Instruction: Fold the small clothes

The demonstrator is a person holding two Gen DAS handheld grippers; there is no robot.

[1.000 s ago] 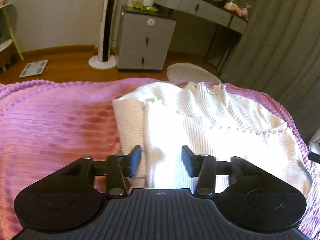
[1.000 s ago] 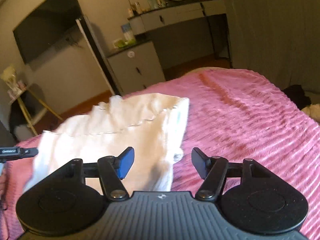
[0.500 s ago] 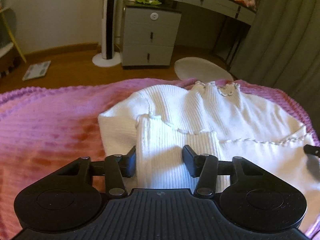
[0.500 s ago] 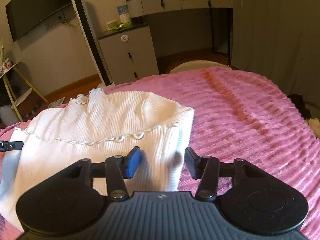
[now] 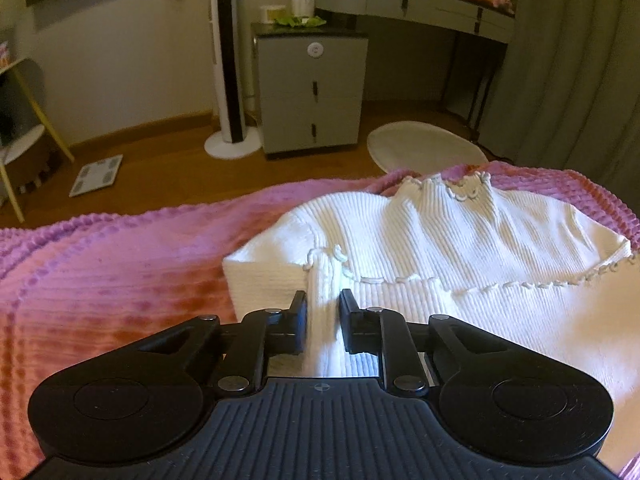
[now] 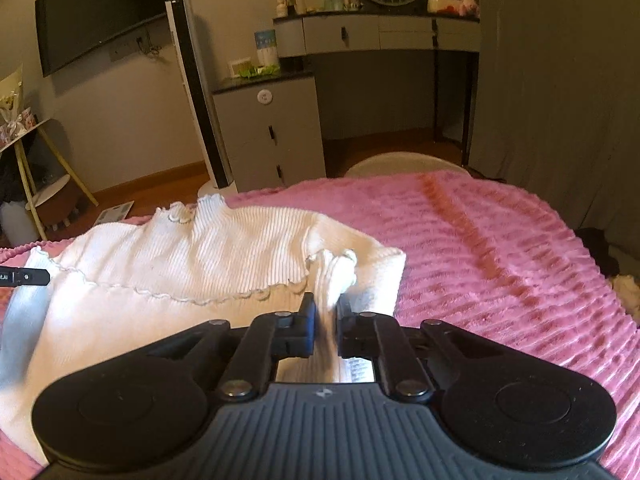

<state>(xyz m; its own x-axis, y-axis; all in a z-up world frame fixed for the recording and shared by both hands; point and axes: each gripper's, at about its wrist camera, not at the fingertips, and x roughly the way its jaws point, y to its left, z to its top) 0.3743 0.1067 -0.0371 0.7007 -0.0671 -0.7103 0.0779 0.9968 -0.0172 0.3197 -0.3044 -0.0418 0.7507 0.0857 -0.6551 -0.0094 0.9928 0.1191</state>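
White ribbed top (image 5: 460, 240) pinched by both grippers; no readable writing.

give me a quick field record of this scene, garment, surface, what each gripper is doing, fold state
garment: white ribbed knit top, scalloped trim along collar and hem
surface: pink ribbed blanket on a bed
left gripper: shut on a bunched fold of the top's edge
right gripper: shut on a bunched fold at the opposite edge
fold state: partly folded, hem edge lying across the body, collar towards the far edge of the bed
background: grey drawer cabinet, tower fan, scale on the wood floor
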